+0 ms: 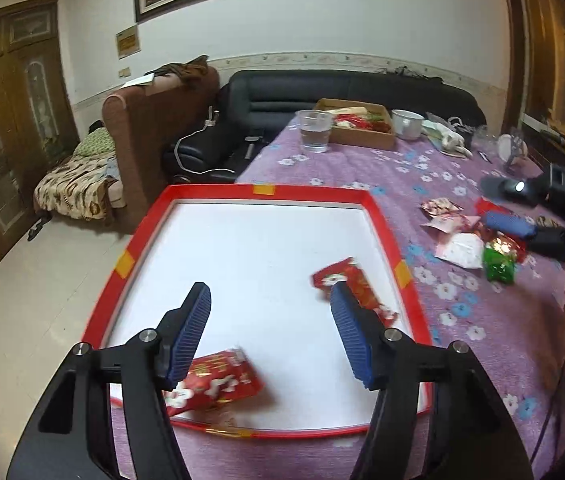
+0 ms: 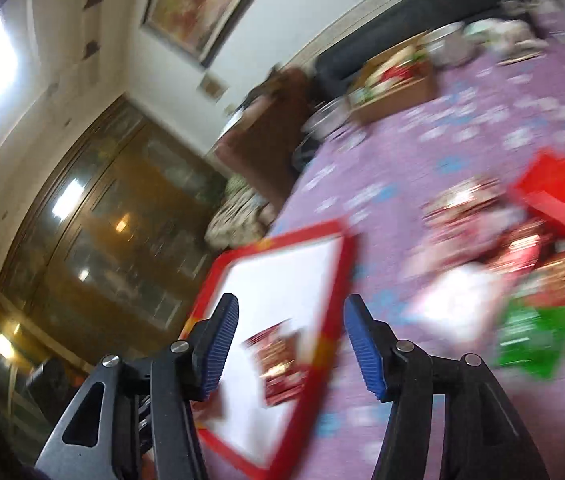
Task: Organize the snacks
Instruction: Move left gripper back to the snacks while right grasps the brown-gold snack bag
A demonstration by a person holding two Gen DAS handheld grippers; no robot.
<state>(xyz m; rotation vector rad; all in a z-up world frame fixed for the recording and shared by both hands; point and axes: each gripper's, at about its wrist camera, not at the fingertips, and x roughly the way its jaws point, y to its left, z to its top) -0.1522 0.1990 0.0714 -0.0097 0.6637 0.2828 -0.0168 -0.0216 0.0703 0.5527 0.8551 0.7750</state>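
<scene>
Hovering L tongs (image 1: 270,330) gape wide, empty, over red-rimmed tray (image 1: 378,216) w/ two red snack packets (image 1: 218,380) inside. R tongs (image 2: 291,346) also open, empty; loose snacks (image 1: 498,258) on counter (image 1: 482,320) beside tray. Best: grip one packet mid-body. Print on packets unreadable; "DAB" on R device.

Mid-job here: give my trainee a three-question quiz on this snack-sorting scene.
1. How many snack packets lie inside the red tray?
2. True or false: the left gripper is clamped on a packet.
3. The green packet lies: A) in the tray, B) on the tablecloth beside the tray, C) in the cardboard box.

Key: 1. Two, both red packets. 2. False; its fingers stand apart, holding nothing. 3. B.
</scene>
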